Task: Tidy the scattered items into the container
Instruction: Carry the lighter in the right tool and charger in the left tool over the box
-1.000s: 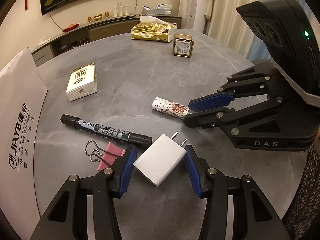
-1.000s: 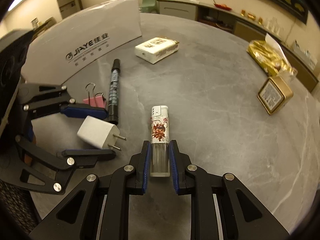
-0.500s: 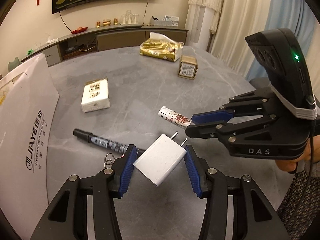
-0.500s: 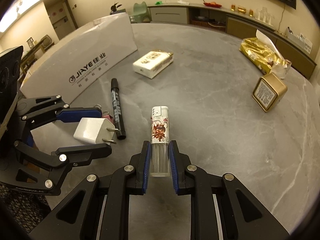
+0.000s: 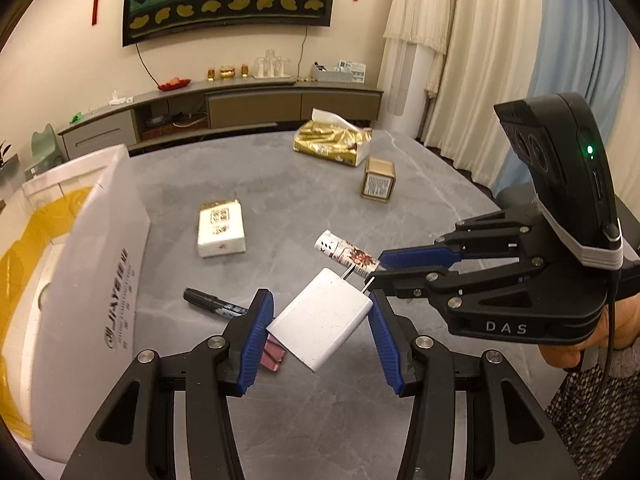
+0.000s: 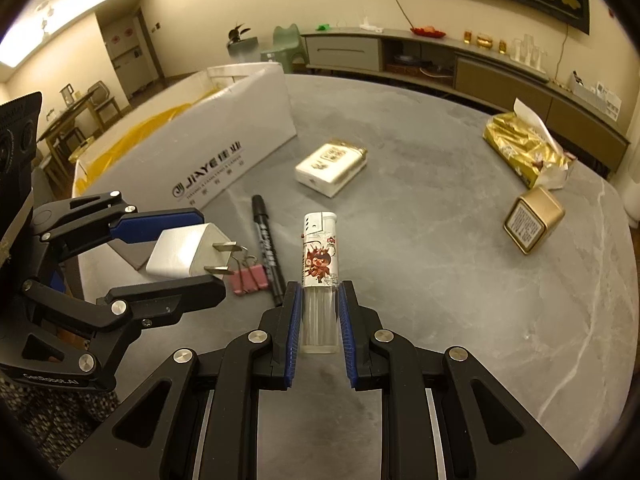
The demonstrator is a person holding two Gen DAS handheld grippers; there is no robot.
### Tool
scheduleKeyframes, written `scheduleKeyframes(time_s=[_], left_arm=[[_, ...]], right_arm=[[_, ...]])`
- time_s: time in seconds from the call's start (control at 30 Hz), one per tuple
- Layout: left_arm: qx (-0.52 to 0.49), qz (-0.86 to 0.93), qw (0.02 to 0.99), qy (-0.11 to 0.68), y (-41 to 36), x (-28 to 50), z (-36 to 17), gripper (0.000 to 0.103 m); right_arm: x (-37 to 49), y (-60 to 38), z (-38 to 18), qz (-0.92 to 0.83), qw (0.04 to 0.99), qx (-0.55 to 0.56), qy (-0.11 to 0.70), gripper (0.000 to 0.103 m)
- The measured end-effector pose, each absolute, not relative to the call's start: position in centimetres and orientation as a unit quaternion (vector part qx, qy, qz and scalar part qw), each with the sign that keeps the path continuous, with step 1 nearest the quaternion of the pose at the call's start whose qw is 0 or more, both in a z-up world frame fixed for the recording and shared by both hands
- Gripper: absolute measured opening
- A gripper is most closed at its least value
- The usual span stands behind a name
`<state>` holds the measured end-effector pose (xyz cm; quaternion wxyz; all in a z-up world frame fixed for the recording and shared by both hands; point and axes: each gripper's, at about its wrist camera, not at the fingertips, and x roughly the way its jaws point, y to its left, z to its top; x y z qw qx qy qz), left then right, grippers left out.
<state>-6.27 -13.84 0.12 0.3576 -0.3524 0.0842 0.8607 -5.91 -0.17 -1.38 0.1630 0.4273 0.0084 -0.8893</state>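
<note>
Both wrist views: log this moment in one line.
left tool: shut on white charger | right tool: shut on lighter | both lifted | marker, binder clip on table

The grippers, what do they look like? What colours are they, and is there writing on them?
Both are black, with jointed bars and silver screws. The left gripper and right gripper have ribbed blue pads on the fingers. The right one says "DAS" in white and carries a black camera block with a green light, strapped on with white bands. A black cable hangs from it.
</note>
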Motion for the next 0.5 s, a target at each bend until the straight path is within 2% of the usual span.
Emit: scheduleKeyframes(time_s=[0.5], left_arm=[[-0.319,0.883,0.338,0.061,-16.6,-6.1,3.3,0.05]], right_arm=[[-5.4,-2.5,1.3,-0.9,0.167,0.403,0.013,0.02]])
